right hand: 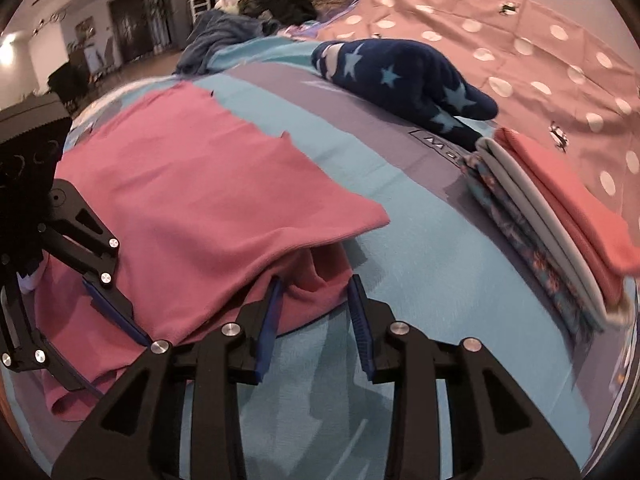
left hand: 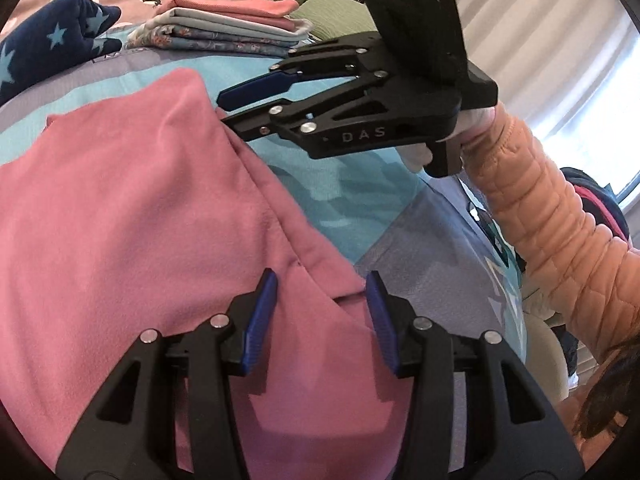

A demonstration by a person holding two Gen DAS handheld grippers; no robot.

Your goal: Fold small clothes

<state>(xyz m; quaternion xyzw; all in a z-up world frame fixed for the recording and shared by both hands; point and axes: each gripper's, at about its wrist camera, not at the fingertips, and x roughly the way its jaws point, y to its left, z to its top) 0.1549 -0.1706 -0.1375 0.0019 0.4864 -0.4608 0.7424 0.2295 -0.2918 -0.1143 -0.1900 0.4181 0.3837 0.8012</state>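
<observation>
— Pink garment (left hand: 132,184) lies flat on the bed (left hand: 360,184). Why is each hand-held gripper there?

— My left hand-held gripper (left hand: 320,300) and right hand-held gripper (right hand: 316,300) both gape wide over its edge, holding nothing, ready to pinch and fold.

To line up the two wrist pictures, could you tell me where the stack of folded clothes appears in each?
Left wrist: stack of folded clothes near the top, just left of centre, beyond the pink garment.
Right wrist: stack along the right edge.
Shared landmark: the navy star-print item lying beside it.
</observation>
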